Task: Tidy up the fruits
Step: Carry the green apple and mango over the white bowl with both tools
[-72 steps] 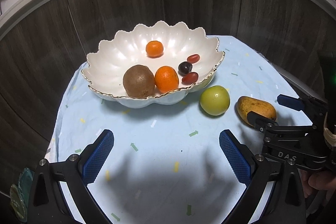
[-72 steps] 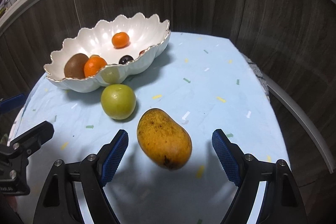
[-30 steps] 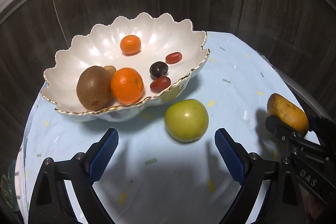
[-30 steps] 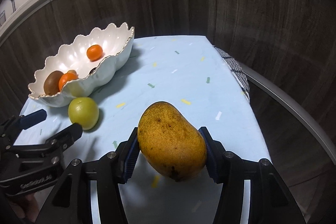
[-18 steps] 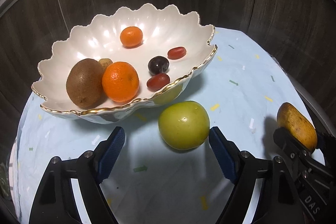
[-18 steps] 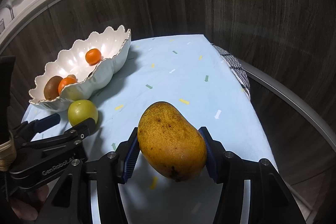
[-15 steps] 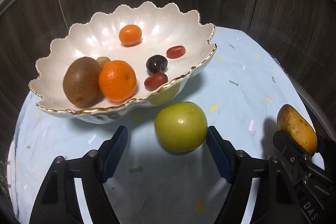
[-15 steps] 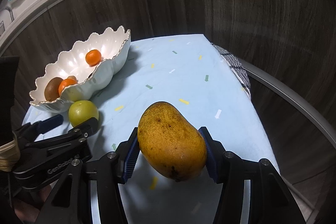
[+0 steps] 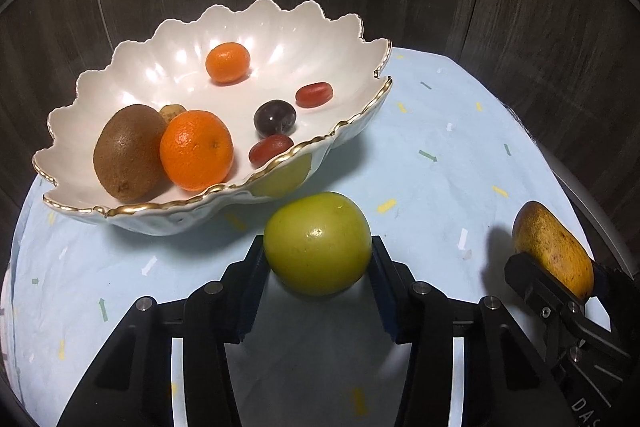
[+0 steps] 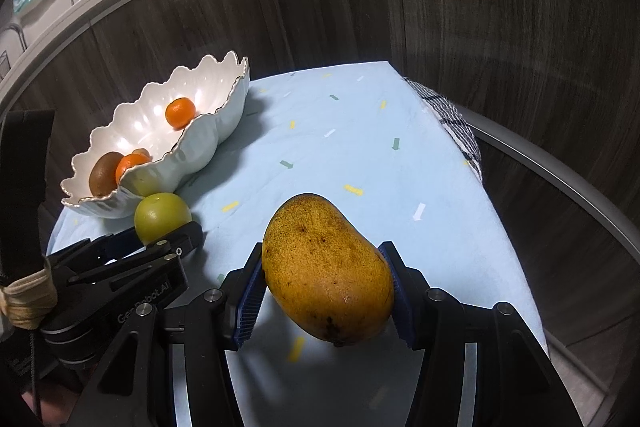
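I have the left gripper (image 9: 318,279) straddling the round green fruit (image 9: 317,243), which sits on the pale blue cloth-covered table (image 9: 440,163) just near of the scalloped white ceramic bowl with a gold rim (image 9: 224,191). Its jaws are closing, the blue pads look to be meeting the fruit's left and right sides, and the fruit seems to rest on the cloth.

My right gripper (image 10: 326,301) is clamped on the speckled yellow-orange mango (image 10: 326,269), one pad on each flank, at the right of the scene and well apart from the bowl. A shadow under the mango suggests it hangs clear of the table.

To do this step well, I would let the left pads settle evenly across the fruit's widest part before lifting; a round, glossy skin could squirt forward towards the bowl's wall if one pad lands first. I would squeeze only enough to hold.

The bowl already holds a brown fuzzy kiwi (image 9: 128,153) and a large orange tangerine (image 9: 196,149) at its near left, a smaller tangerine (image 9: 227,62) at the far side, and a dark plum (image 9: 275,117) with two red oblong fruits towards the right. The bare middle looks the safest landing spot, so I would lift straight up to clear the gold rim, then carry the fruit over.
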Demonstrator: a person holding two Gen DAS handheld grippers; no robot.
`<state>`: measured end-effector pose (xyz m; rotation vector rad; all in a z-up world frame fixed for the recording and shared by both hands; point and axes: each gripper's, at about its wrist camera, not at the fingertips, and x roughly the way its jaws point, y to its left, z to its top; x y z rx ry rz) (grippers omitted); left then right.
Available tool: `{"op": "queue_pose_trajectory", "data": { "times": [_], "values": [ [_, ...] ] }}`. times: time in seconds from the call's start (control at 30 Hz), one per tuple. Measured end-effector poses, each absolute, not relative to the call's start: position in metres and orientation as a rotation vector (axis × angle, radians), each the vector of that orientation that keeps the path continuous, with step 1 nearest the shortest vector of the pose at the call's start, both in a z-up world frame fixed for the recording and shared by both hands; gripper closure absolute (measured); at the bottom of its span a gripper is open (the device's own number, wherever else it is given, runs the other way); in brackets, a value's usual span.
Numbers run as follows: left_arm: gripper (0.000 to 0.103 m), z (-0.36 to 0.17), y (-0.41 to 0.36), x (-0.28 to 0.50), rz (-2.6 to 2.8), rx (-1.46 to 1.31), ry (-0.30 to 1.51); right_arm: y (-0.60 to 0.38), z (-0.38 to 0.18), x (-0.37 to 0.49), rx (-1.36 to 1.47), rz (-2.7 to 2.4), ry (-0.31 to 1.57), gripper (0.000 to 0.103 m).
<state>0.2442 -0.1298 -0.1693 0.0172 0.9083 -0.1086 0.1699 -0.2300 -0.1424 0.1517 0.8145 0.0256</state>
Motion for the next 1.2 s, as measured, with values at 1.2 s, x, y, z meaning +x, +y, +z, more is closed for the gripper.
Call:
{"op": "queue_pose_trajectory", "data": {
  "times": [1.2],
  "values": [
    [0.055,-0.096,-0.073,0.183,-0.140,0.017,0.756,-0.177,-0.073,0.146,0.072,0.080,0.730,0.048]
  ]
}}
